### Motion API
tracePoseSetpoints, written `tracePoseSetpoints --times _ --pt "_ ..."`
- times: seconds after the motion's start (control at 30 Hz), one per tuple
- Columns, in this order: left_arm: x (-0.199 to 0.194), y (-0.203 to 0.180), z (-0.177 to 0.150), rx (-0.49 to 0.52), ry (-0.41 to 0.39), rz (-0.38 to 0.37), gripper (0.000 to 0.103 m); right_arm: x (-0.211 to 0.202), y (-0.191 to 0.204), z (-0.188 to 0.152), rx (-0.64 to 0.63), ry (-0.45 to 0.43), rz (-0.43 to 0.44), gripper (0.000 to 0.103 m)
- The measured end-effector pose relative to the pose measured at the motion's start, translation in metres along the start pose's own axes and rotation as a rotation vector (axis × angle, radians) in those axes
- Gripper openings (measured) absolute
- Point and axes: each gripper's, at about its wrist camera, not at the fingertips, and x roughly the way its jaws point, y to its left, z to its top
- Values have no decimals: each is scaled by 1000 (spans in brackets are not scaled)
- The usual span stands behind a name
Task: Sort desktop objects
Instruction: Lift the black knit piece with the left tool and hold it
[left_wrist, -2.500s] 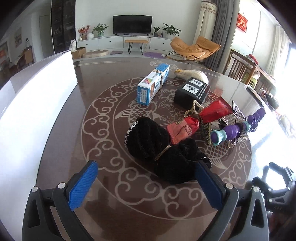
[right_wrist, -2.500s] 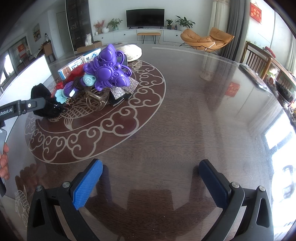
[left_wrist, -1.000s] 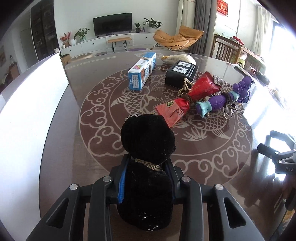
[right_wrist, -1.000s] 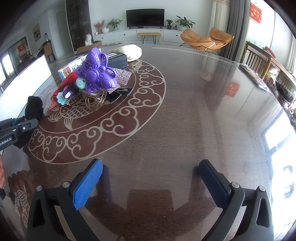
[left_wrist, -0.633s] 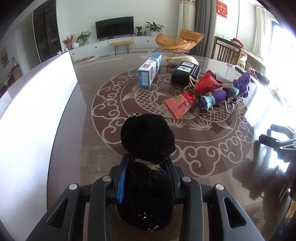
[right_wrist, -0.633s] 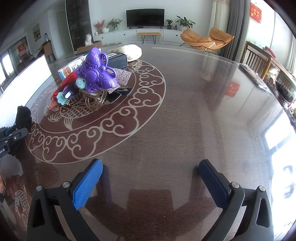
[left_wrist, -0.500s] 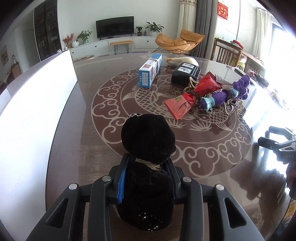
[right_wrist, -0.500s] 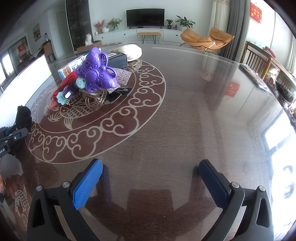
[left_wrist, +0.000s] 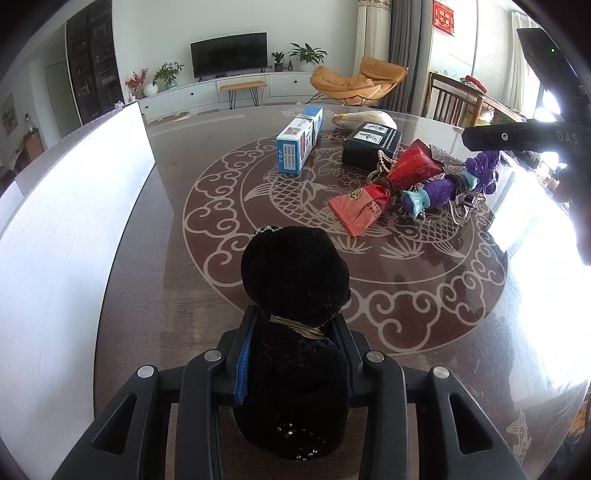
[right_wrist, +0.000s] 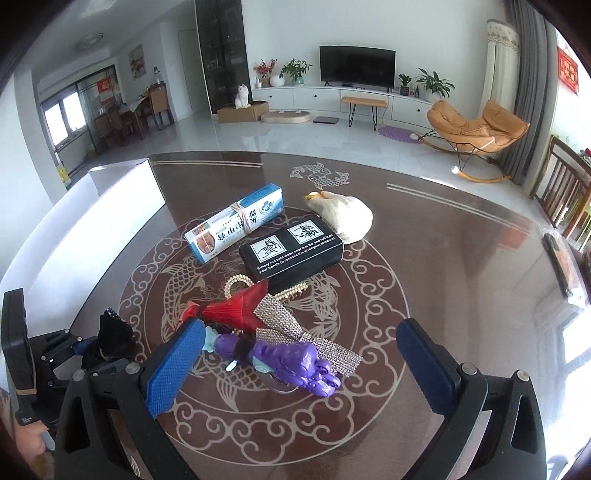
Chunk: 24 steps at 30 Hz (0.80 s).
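Note:
My left gripper (left_wrist: 293, 347) is shut on a black plush hair bow (left_wrist: 295, 269), held low over the dark round table (left_wrist: 166, 288) near its left side. My right gripper (right_wrist: 301, 369) stands open above the pile, with a purple toy (right_wrist: 291, 360) below and between its blue pads (right_wrist: 177, 363), untouched. Beside the toy lie a rhinestone strip (right_wrist: 295, 332) and a red foil packet (right_wrist: 236, 308). Farther back are a black box (right_wrist: 291, 253), a blue-and-white carton (right_wrist: 232, 223) and a cream pouch (right_wrist: 343, 218).
A tall white box wall (left_wrist: 66, 229) runs along the table's left edge, close to the left gripper. A bead chain (right_wrist: 236, 282) pokes out under the black box. Chairs (right_wrist: 565, 184) stand at the far right edge.
The right gripper swung from the bare right side of the table to above the pile and rose, still open. The left gripper kept its hold on the bow and stayed put.

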Motion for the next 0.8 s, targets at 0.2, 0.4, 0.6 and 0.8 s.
tracePoseSetpoints --times 0.2,0.4,0.6,0.8 --pt "0 0 0 0 0 0 37 25 33 -32 -88 102 131 95" --pt "0 0 0 0 0 0 37 -8 58 -87 -188 210 349 94" --pt "0 0 0 0 0 0 37 -40 38 -133 -179 154 231 94" --pt "7 7 6 -38 12 23 69 -33 8 -159 -109 170 73 94"
